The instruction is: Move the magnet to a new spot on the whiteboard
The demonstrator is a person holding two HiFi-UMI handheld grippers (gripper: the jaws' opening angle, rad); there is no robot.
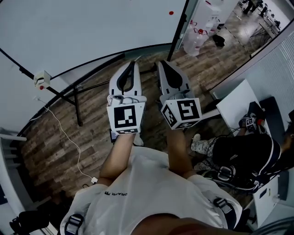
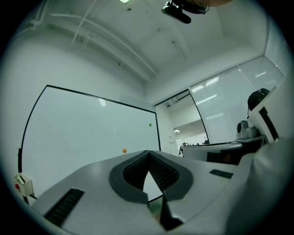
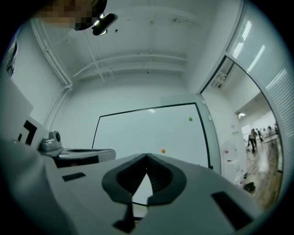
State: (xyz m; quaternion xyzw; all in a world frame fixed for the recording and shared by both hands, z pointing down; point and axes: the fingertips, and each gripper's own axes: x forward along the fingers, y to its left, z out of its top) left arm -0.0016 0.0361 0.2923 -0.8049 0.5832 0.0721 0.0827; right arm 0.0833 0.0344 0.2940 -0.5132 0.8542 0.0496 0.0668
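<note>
A large whiteboard (image 1: pixel 82 32) stands ahead of me on a wheeled frame. A small red-orange magnet (image 1: pixel 171 13) sticks near its right edge. In the gripper views it shows as an orange dot (image 2: pixel 124 150) (image 3: pixel 162 150), with a green magnet (image 2: pixel 149 124) (image 3: pixel 190 119) above and to its right. My left gripper (image 1: pixel 133 63) (image 2: pixel 147 154) and right gripper (image 1: pixel 161 63) (image 3: pixel 147 157) are held side by side, well short of the board. Both point toward it. Each is shut with nothing between its jaws.
A small white box with a red item (image 1: pixel 42 79) (image 2: pixel 23 183) hangs at the board's left edge. The black stand legs (image 1: pixel 77 103) and a white cable (image 1: pixel 69 137) lie on the wood floor. A seated person (image 1: pixel 243 156) and a white desk (image 1: pixel 239 103) are at the right; water bottles (image 1: pixel 197 39) stand beyond.
</note>
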